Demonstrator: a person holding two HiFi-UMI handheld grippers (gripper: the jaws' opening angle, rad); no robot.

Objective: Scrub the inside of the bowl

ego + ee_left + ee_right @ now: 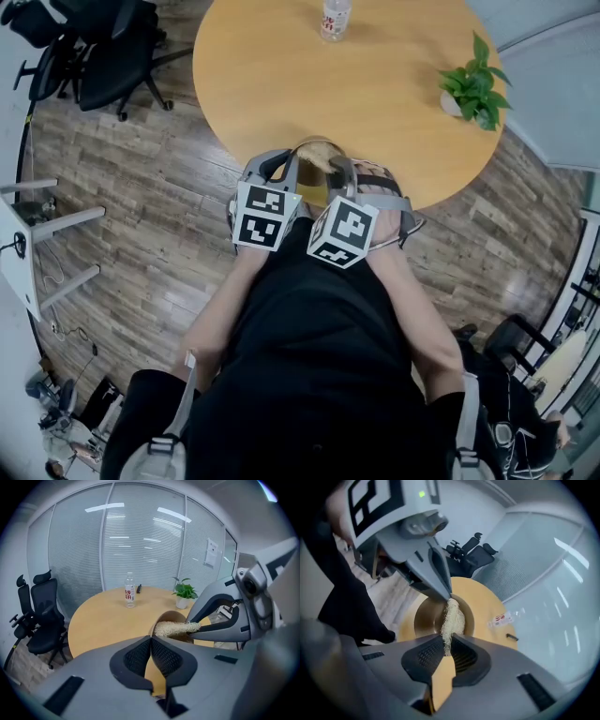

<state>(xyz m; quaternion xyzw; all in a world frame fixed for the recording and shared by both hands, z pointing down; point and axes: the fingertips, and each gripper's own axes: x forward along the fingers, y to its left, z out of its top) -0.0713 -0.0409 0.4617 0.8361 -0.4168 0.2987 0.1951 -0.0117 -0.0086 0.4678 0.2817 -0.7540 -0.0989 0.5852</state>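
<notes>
Pinching the bowl (423,618) by its rim at the near edge of the tabletop (281,84), the left tongs (151,641) are closed; the right tongs (448,644) clamp a loofah scrubber (452,618) inside it. Far: water bottle (335,19), potted plant (475,86). Left: office chairs (112,52).

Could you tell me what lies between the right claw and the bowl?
A pale fibrous scrubber, held by the right claw, reaches into the bowl; the right gripper view shows it.

Round wooden table (281,84) with a water bottle (335,19) and a small potted plant (473,91), well apart.
</notes>
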